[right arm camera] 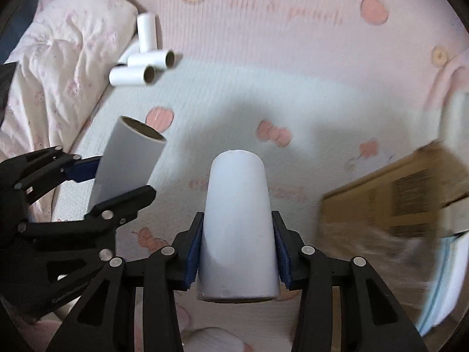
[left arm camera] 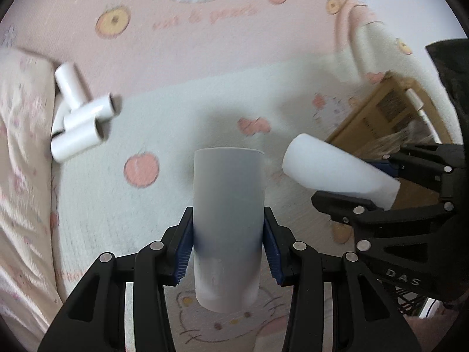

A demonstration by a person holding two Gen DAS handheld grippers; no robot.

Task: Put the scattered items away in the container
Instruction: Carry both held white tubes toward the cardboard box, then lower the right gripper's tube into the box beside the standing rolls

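Left gripper clamped on upright white paper-wrapped roll; right gripper clamped on matching white roll. Brown cardboard box at three o'clock; loose white rolls at ten o'clock beside pillow.

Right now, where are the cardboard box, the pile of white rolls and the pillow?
cardboard box [right arm camera: 410, 187]: right wrist view, its printed side.
pile of white rolls [right arm camera: 140, 64]: right wrist view, middle roll.
pillow [right arm camera: 58, 67]: right wrist view, its crumpled top.

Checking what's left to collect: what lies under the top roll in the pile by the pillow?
The top roll lies across two more white rolls, beside the pillow on the bedsheet. A further white piece pokes out beneath; the pile covers most of it, so it can't be identified.
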